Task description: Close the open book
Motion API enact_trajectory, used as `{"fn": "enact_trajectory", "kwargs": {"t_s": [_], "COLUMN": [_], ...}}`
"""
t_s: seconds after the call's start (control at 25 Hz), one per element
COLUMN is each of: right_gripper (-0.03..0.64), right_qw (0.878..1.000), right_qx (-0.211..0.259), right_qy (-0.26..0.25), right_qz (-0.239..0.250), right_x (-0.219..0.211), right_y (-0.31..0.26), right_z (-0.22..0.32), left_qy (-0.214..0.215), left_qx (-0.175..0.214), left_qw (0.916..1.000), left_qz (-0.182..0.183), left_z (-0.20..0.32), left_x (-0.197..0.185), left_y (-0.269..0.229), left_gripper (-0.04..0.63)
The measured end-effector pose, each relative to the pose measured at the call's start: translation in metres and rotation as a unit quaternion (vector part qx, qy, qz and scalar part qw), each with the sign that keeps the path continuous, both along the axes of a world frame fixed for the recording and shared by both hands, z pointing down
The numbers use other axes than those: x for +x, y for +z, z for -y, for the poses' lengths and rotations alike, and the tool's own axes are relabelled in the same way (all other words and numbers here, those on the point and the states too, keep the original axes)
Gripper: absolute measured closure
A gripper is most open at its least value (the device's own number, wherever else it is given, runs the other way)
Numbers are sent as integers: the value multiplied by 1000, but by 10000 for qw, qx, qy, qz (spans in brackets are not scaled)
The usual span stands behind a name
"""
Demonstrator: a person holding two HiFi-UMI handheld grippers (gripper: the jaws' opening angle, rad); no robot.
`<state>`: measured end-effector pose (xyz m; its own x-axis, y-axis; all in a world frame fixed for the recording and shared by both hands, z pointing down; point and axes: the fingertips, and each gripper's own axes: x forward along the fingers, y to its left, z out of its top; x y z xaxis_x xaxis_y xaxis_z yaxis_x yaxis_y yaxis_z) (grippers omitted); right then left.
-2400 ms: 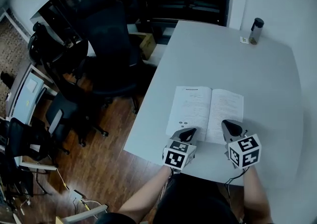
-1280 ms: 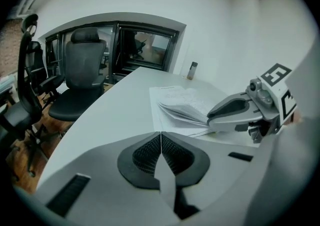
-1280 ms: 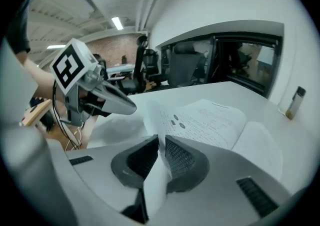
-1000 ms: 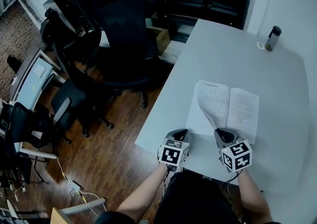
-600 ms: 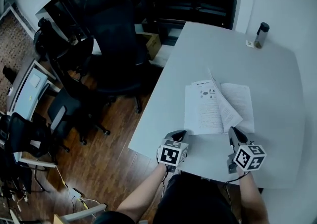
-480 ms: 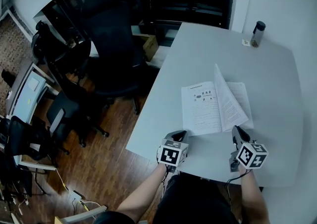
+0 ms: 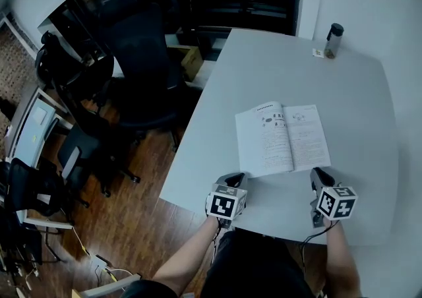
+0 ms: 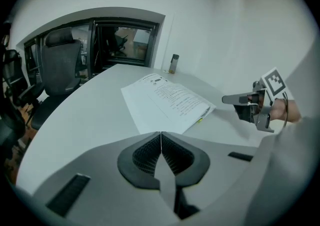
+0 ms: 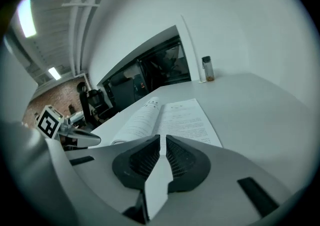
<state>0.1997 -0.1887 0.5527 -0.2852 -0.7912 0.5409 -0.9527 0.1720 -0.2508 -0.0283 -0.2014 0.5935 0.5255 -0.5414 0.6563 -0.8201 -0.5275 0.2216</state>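
White open book point(image 7: 282, 138), print illegible

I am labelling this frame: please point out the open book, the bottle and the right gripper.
open book point(image 7: 264, 142), head view, left page.
bottle point(image 7: 333, 42), head view, its body.
right gripper point(image 9: 162, 139), right gripper view, between the shut jaws' tips.

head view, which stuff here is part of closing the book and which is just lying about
For the job: open book; left hand-held gripper and right hand-held gripper, both shut and empty; table under the book.

Just lying about: bottle at the table's far corner; small card beside it; office chairs; cardboard box.
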Motion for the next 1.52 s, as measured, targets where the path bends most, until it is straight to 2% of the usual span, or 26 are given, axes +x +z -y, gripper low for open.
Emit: {"fn": "enact_trajectory", "kwargs": {"t_s": [0.08,0.16,0.24,0.32,0.48,0.56,0.64,0.8,0.96,1.08,1.2,1.32,1.52], "right_gripper": [589,508,429,365,337,339,339,390,447,466,466,466,466], "right_qw": [9984,9932,9824,9660,9378,9311,9313,9498,9722,9785,9779,9796,9899], "right_qx": [92,132,127,62,-150,-219,-250,-348,-586,-734,-886,-901,-692], "right_qy": [-464,-1012,-1616,-2174,-2786,-2917,-2972,-2818,-2267,-1612,-788,-71,299], "right_qz": [-311,-563,-928,-1400,-2065,-2181,-2090,-1318,40,1053,1721,1797,1205], "right_x": [-17,-36,-54,-69,-84,-90,-97,-116,-129,-123,-101,-74,-37], "right_y": [-4,-6,-2,8,36,42,42,35,27,25,33,40,37], "right_z": [6,11,13,14,20,24,27,28,26,24,18,12,7], "left_qy": [-13,-38,-81,-140,-238,-294,-362,-484,-531,-498,-393,-220,38], "left_qx": [-14,-34,-32,-25,-75,-94,-93,-135,-116,-66,-63,-95,-73], "left_qw": [10000,10000,10000,9999,9997,9995,9993,9987,9985,9987,9992,9997,9999], "left_qz": [-21,-37,-45,-63,-48,-52,-62,-28,-31,-50,-69,-67,-78], "left_z": [-1,-3,-3,-3,-7,-10,-9,-7,-3,4,7,8,8], "left_x": [1,0,-1,-4,-10,-14,-20,-40,-50,-50,-45,-32,-7], "left_y": [0,-1,-2,-2,1,-2,-2,4,2,-2,-2,1,1], "left_gripper": [589,589,589,589,589,589,589,589,589,589,589,589,589]}}
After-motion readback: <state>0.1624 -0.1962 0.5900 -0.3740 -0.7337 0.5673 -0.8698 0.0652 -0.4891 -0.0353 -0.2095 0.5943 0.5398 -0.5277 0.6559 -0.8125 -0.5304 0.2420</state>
